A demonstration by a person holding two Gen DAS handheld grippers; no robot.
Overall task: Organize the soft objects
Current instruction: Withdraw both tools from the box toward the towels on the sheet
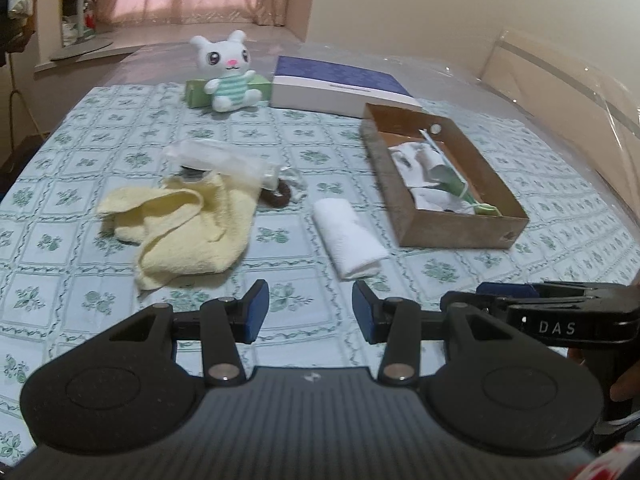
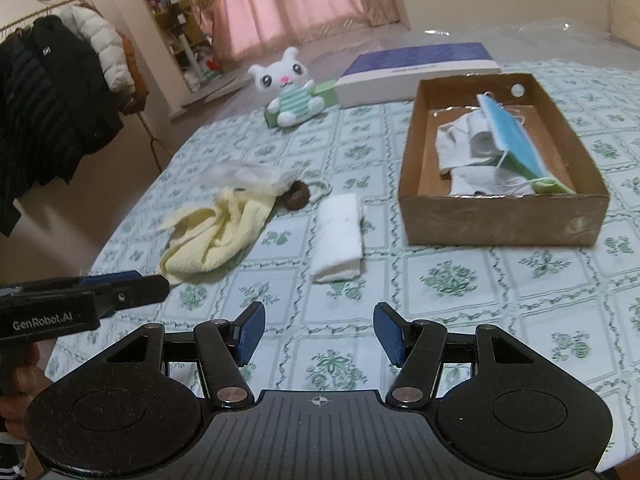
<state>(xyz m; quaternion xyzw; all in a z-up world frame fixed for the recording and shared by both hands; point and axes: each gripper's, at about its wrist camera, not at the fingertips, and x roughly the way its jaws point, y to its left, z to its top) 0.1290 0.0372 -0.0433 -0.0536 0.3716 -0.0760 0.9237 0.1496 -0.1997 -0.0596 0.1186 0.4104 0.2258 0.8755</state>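
While both tools hover over the bed's green-floral checked cloth (image 1: 360, 152) w/ nothing between their blue pads, neither touches any item; left gripper (image 1: 306, 312) has jaws parted, gap empty; right gripper (image 2: 319, 334) likewise, jaws apart a bit wider, gap empty. Just ahead of the left gripper, slightly to its right, lies a folded white towel (image 1: 348, 242); from the right gripper it's straight ahead, a touch left (image 2: 340, 236). Ahead-left of both sits a crumpled pale-yellow terry cloth (image 1: 184, 228), flat on the cloth, apart from the white towel; at its far edge a clear crinkled plastic bag (image 1: 218, 160) overlaps it, and a small dark-brown ring, prob. a hair scrunchie (image 1: 280, 196), lies just beside the bag. Ahead-right of both tools stands an open brown cardboard box (image 2: 500, 220); inside it are white cloth pieces (image 2: 464, 148) and a blue face mask (image 2: 508, 132) tilted on top, plus a green bit at the near corner, can't tell what. Far ahead, a white plush bunny in a mint-striped shirt (image 1: 228, 74) sits upright against a green carton (image 1: 196, 94); beside it to the right a flat blue-and-white box (image 1: 340, 84). The right tool shows at the left cam's right edge; a hand (image 2: 18, 380) grips the left tool at the right cam's left edge.
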